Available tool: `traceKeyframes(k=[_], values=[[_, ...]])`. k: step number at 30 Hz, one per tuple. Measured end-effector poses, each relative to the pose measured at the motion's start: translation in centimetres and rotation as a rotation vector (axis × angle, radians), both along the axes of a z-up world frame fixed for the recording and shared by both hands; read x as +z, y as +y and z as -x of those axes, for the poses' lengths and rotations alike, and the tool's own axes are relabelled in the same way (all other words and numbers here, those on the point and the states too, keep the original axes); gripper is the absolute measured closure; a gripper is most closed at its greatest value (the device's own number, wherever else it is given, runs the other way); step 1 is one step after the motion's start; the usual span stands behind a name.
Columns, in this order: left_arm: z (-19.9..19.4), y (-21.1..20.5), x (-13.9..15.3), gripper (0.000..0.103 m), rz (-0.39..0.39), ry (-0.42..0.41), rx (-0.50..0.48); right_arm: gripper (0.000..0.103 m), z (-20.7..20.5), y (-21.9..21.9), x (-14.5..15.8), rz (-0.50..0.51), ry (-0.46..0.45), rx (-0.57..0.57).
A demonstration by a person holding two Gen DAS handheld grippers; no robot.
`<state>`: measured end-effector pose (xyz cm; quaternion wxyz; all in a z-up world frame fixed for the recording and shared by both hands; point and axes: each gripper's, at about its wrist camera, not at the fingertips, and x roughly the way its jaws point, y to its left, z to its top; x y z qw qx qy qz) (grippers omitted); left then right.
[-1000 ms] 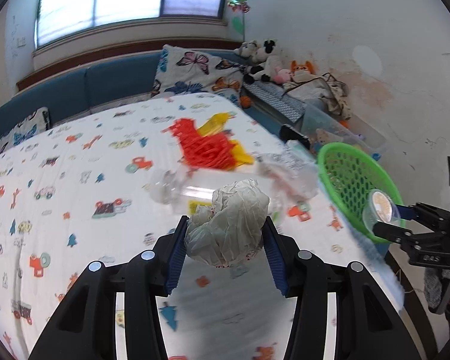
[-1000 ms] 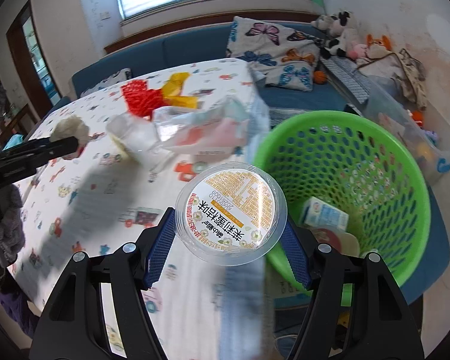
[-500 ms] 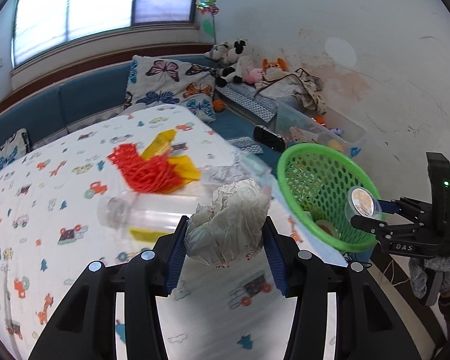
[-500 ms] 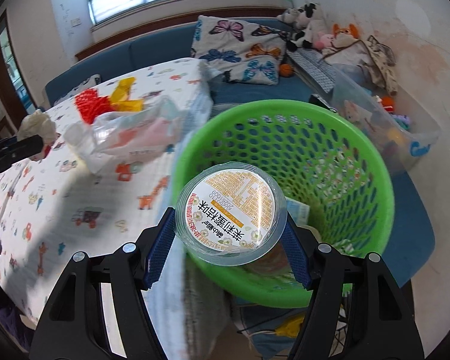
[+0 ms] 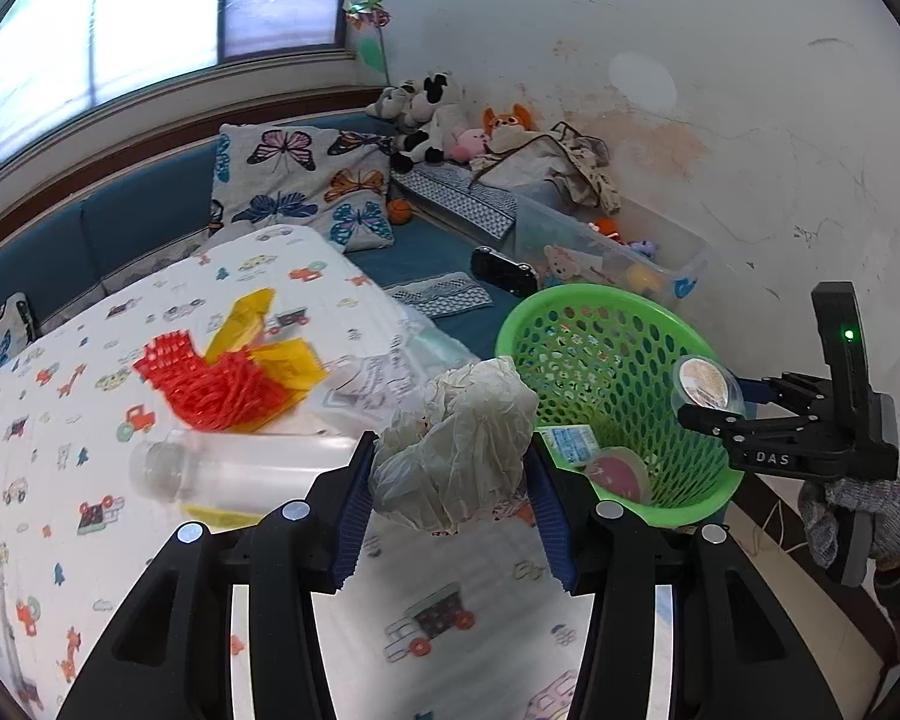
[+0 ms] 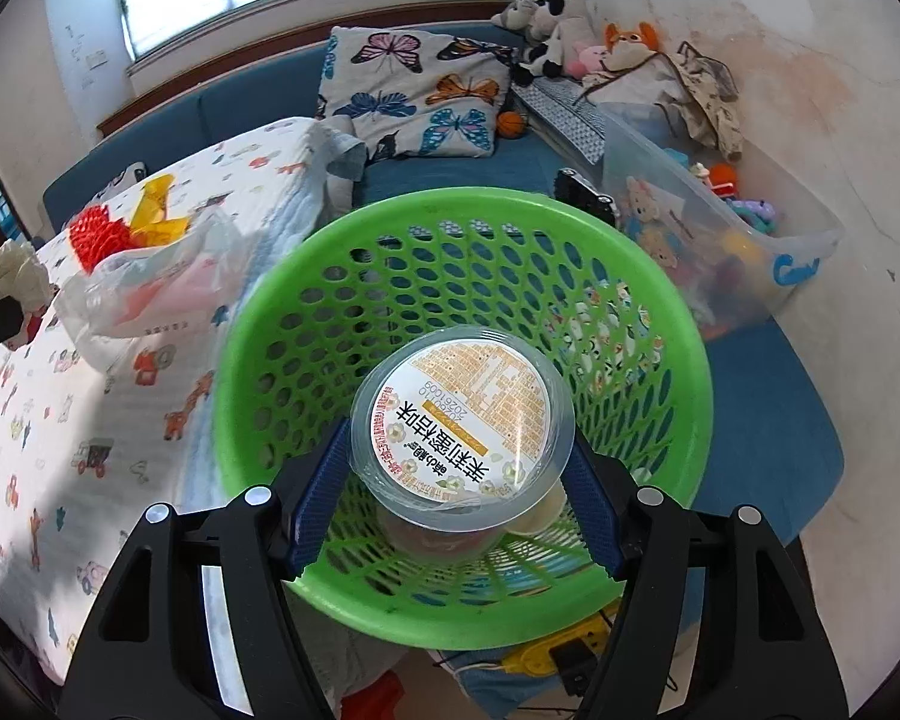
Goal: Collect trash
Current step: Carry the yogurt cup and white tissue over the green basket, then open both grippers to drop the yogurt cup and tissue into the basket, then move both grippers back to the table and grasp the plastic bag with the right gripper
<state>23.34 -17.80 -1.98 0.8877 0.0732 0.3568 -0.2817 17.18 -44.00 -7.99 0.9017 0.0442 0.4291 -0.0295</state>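
Note:
My left gripper (image 5: pixel 449 480) is shut on a crumpled whitish plastic wad (image 5: pixel 459 438), held above the printed tablecloth (image 5: pixel 60 420) just left of the green mesh basket (image 5: pixel 570 294). My right gripper (image 6: pixel 456 456) is shut on a clear round cup with a printed orange-and-white lid (image 6: pixel 462 414). The cup hangs over the basket's (image 6: pixel 234 372) open mouth. In the left wrist view the right gripper (image 5: pixel 714 402) and its cup (image 5: pixel 703 382) are at the basket's right rim, with a gloved hand below. The wad (image 6: pixel 9 270) shows at the right wrist view's far left.
On the table lie a clear bottle (image 5: pixel 240 468), red mesh (image 5: pixel 210 384), yellow wrappers (image 5: pixel 282 354) and a plastic bag (image 6: pixel 150 294). A small carton (image 5: pixel 567 441) and a round lid (image 5: pixel 621 471) sit in the basket. A clear toy bin (image 6: pixel 720 222) stands behind it.
The right gripper carried the cup from beside the table edge to over the basket's mouth. The left gripper moved with the wad across the table toward the basket.

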Motion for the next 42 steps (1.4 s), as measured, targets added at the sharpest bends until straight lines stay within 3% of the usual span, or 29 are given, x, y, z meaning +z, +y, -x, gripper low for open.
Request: traceKeyframes(k=[16, 30, 42], values=[[-0.5, -5.9, -0.2, 0.056, -0.014, 0.010, -0.090, 0.031, 1.0, -1.8, 0.1, -0.016, -0.011, -0.013], [-1.7, -11.1, -2.8, 0.052, -0.065, 0.081, -0.142, 0.031, 2.6, -2.7, 0.3, -0.037, -0.023, -0.017], [-2.0, -12.0, -3.6, 0.032, -0.062, 0.097, -0.131, 0.030, 3.3, -3.6, 0.0, -0.073, -0.022, -0.032]])
